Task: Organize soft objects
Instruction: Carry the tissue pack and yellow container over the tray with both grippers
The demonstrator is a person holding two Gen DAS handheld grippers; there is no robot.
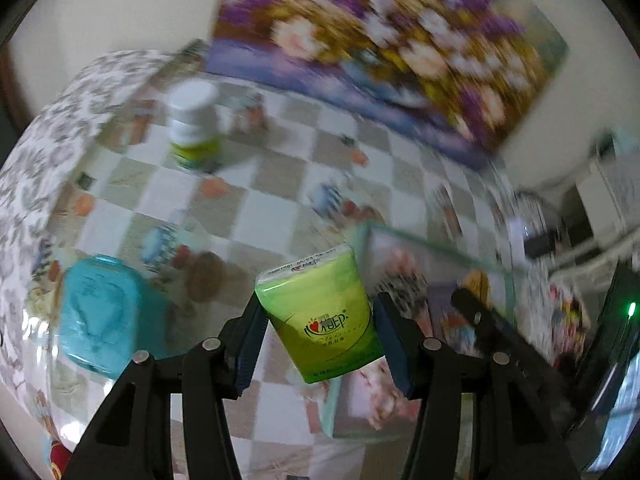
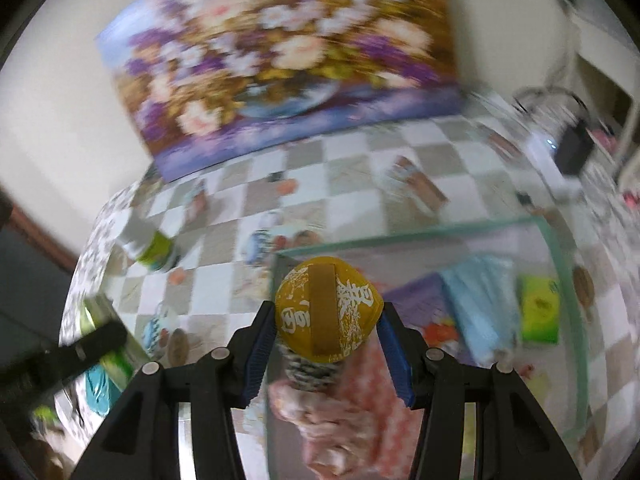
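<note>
At the far left of the table a white bottle [image 1: 195, 126] stands, and nearer to me lies a teal case [image 1: 100, 314]. My left gripper [image 1: 318, 326] clamps a green tissue pack [image 1: 320, 314] between its blue pads, just at the left wall of the glass box [image 1: 432, 246]. My right gripper [image 2: 328, 330] grasps a yellow printed pouch [image 2: 327, 314], which hangs over the box.

The tissue pack sits tilted in the pads, so it could slip or strike the glass wall if I bring it in too low. The two grippers are also near each other and might collide above the box.

Only the right view shows the box contents: a pink cloth [image 2: 352, 412], something light blue [image 2: 478, 308], maybe a folded towel, and another green pack [image 2: 539, 308] at the right. Only the left view shows the teal case clearly.
</note>
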